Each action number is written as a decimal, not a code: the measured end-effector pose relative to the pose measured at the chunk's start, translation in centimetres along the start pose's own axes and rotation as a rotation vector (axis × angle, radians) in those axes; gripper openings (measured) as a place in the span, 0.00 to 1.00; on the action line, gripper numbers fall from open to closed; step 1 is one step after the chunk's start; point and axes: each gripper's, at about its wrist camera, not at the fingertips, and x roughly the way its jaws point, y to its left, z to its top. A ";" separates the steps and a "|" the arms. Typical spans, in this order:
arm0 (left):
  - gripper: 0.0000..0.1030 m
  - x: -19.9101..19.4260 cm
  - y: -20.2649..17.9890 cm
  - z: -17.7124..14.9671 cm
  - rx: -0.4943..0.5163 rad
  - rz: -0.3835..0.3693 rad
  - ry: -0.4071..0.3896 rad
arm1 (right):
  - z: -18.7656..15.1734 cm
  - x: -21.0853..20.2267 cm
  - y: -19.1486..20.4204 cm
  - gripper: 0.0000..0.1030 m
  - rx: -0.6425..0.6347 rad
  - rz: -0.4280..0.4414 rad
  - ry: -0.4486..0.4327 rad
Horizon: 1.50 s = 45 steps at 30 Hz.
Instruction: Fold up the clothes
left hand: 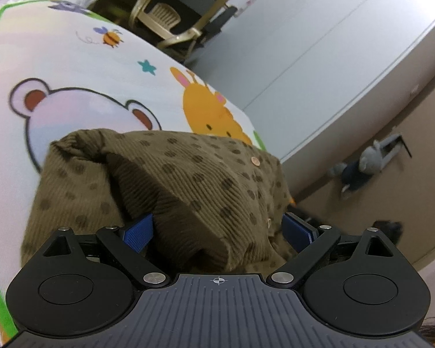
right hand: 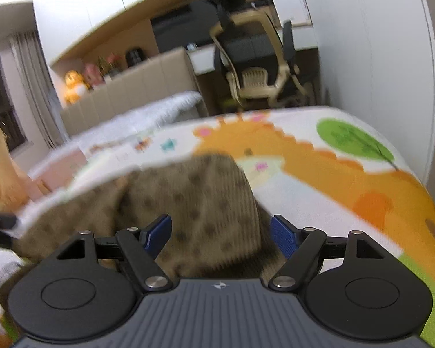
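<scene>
An olive-brown ribbed garment with dark dots and small buttons (left hand: 188, 185) lies bunched on a cartoon-print mat (left hand: 81, 66). My left gripper (left hand: 219, 229) stands open with its blue pads either side of a raised fold of the garment; the cloth fills the gap between them. In the right wrist view the same garment (right hand: 200, 203) lies on the mat (right hand: 319, 191). My right gripper (right hand: 221, 232) is also open, its blue pads wide apart around a hump of the cloth. The fingertips of both are partly hidden by fabric.
A beige office chair (right hand: 258, 66) and a desk stand beyond the mat's far edge. A white quilted blanket (right hand: 159, 110) lies at the back. A grey stuffed toy (left hand: 362, 168) lies on the floor past a white cabinet (left hand: 319, 43). The mat's right edge drops off near the garment.
</scene>
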 end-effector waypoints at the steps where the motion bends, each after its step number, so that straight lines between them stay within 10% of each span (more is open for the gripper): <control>1: 0.94 0.5 0.0 0.2 -0.003 0.000 0.008 | 0.8 0.0 -0.1 0.74 0.008 0.021 -0.008; 6: 0.81 2.2 1.8 0.9 -0.096 -0.039 -0.004 | 2.8 3.6 -0.7 0.75 -0.004 0.059 0.070; 12: 0.43 1.6 2.6 3.9 -0.093 -0.013 -0.070 | 2.9 6.3 2.0 0.19 -0.076 0.065 0.131; 15: 0.41 -1.0 1.7 6.3 -0.026 0.034 -0.153 | 4.3 3.1 3.6 0.13 -0.099 0.140 0.070; 22: 0.45 -4.2 2.8 3.2 0.004 0.138 -0.093 | 0.1 1.4 2.8 0.14 -0.155 0.058 0.233; 29: 0.89 -7.6 4.6 1.6 -0.079 -0.001 -0.139 | 0.1 -1.2 0.7 0.43 -0.062 0.065 0.151; 36: 0.90 0.2 4.4 3.2 -0.105 -0.016 -0.017 | 0.1 3.0 1.8 0.62 -0.039 0.147 0.174; 38: 0.72 1.8 4.3 3.5 -0.089 0.030 -0.002 | 0.1 4.6 2.4 0.52 -0.045 0.159 0.188; 40: 0.48 2.6 3.8 3.8 -0.057 0.059 0.006 | 0.5 5.7 3.2 0.16 -0.063 0.159 0.192; 45: 0.33 -1.9 -0.3 2.9 0.121 0.058 -0.028 | 2.1 0.4 4.9 0.11 -0.147 0.212 0.122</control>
